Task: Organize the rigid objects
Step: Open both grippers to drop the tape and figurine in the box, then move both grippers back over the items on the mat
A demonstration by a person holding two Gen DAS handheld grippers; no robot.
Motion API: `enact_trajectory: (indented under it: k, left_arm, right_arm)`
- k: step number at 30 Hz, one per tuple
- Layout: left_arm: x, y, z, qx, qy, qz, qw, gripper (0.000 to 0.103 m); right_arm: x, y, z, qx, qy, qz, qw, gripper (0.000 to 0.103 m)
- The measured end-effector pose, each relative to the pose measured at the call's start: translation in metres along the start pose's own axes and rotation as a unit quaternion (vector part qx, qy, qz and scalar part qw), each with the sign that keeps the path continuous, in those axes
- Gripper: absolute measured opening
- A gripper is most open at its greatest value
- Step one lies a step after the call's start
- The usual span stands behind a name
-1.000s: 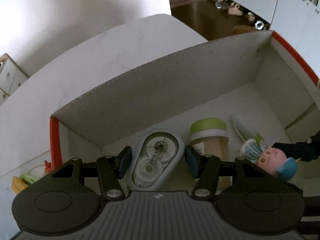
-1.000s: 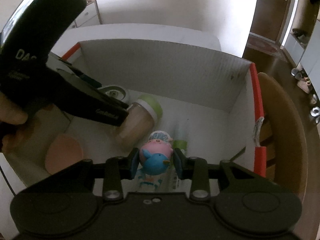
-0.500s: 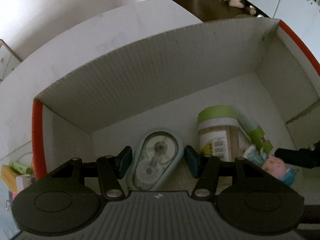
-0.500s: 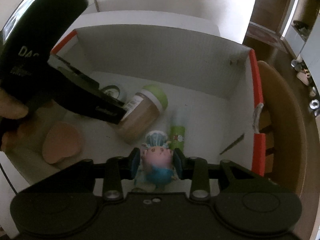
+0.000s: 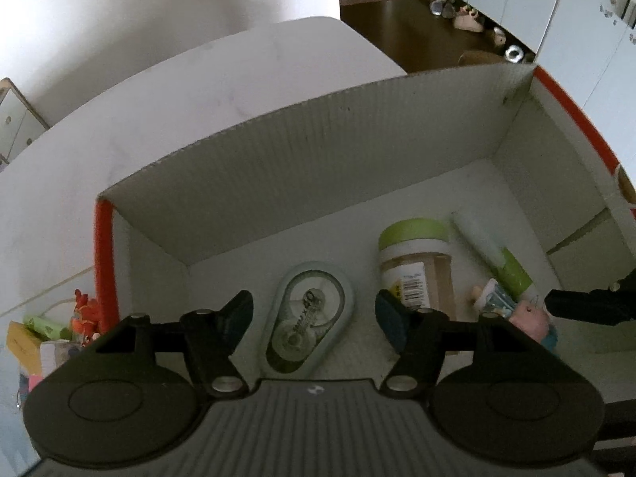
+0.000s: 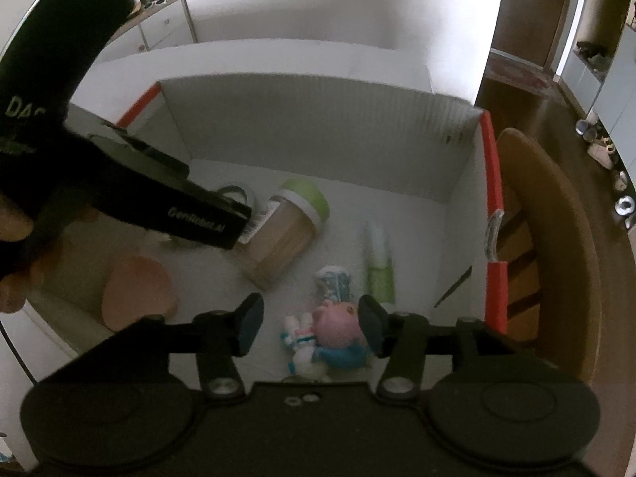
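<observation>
Both grippers pointed steeply down into the white corrugated cardboard box with red-edged rims (image 5: 104, 246), jaws opening: the left gripper (image 5: 314, 312), lower centre of its view, stood released around the pale blue-grey correction-tape dispenser (image 5: 308, 314) lying on the box floor, pads clear of it. The right gripper (image 6: 310, 324) was likewise released, the pink-headed, blue-haired doll figure (image 6: 338, 338) lying loose near its right pad. In the right view's upper left the left gripper's black body read "GenRobot.AI"; the dispenser's reel showed "40", and the green-lidded clear plastic jar (image 5: 415, 262) beside it bore a barcode label.
</observation>
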State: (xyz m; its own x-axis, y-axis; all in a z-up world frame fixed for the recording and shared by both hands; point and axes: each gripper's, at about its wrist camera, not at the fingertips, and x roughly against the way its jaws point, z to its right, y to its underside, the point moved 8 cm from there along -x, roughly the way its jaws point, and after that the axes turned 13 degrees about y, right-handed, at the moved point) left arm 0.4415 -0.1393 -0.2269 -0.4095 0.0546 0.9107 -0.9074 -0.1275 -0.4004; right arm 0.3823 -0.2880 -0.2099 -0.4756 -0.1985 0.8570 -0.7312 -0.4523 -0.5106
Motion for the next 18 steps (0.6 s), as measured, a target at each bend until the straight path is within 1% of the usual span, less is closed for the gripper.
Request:
enact_trajectory:
  k: [5, 6, 8, 9, 11, 12, 14, 18]
  left_arm:
    - [0.016, 0.006, 0.0, -0.001, 0.008, 0.021, 0.9998, 0.067]
    - [0.018, 0.0, 0.004, 0.0, 0.012, 0.026, 0.9996, 0.067]
    - [0.028, 0.009, 0.002, 0.001, 0.016, 0.034, 0.9993, 0.067]
    - [0.032, 0.008, 0.004, 0.002, 0.019, 0.039, 0.999, 0.067]
    - [0.044, 0.015, 0.005, 0.001, 0.03, 0.051, 0.9983, 0.067]
    - [0.042, 0.003, 0.005, -0.001, 0.035, 0.055, 0.9979, 0.067]
    - [0.052, 0.005, 0.006, -0.001, 0.04, 0.066, 0.9971, 0.067]
    - [0.074, 0.009, 0.008, 0.001, 0.055, 0.089, 0.9945, 0.067]
  right_arm:
    - [0.012, -0.004, 0.001, -0.008, 0.0, 0.016, 1.0, 0.063]
    - [0.016, -0.005, 0.002, -0.009, 0.0, 0.02, 1.0, 0.063]
    - [0.022, -0.007, 0.003, -0.012, -0.001, 0.025, 1.0, 0.064]
    - [0.024, -0.006, 0.001, -0.015, -0.002, 0.027, 1.0, 0.064]
    - [0.03, -0.003, 0.002, -0.019, -0.004, 0.032, 0.999, 0.067]
    - [0.032, -0.003, 0.002, -0.021, -0.004, 0.035, 0.999, 0.068]
    - [0.038, -0.004, 0.001, -0.023, -0.002, 0.042, 0.999, 0.072]
    - [0.053, -0.005, 0.0, -0.031, -0.001, 0.053, 0.998, 0.076]
